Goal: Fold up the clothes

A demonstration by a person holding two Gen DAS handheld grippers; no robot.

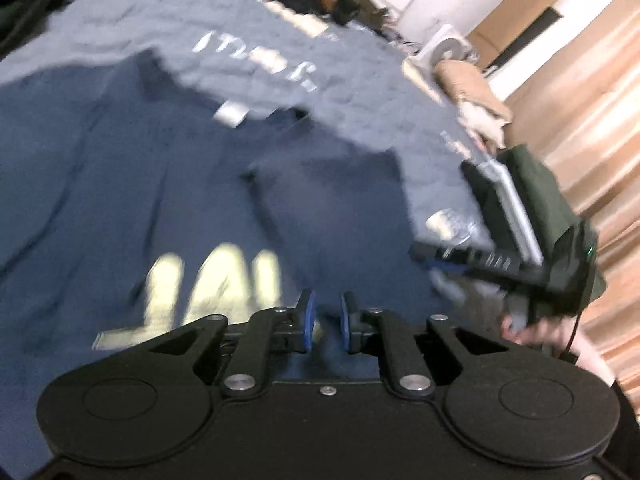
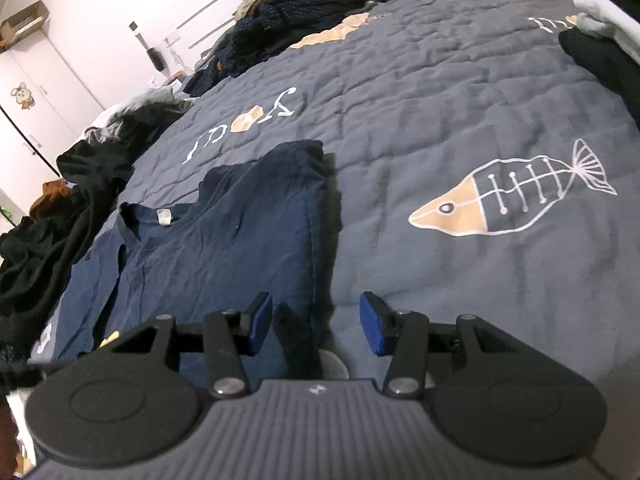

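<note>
Navy T-shirt (image 2: 224, 240) beneath both grippers — left (image 1: 326, 322) narrowly parted, right (image 2: 316, 330) wide — ungripped.

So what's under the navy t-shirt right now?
The navy t-shirt lies flat on the grey fish-print quilt. Anything beneath the shirt itself is covered from view.

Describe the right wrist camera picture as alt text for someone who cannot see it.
A navy T-shirt lies spread on a grey quilt printed with a fish skeleton. The right gripper is open over the shirt's edge; dark clothes are heaped to the left.
</note>
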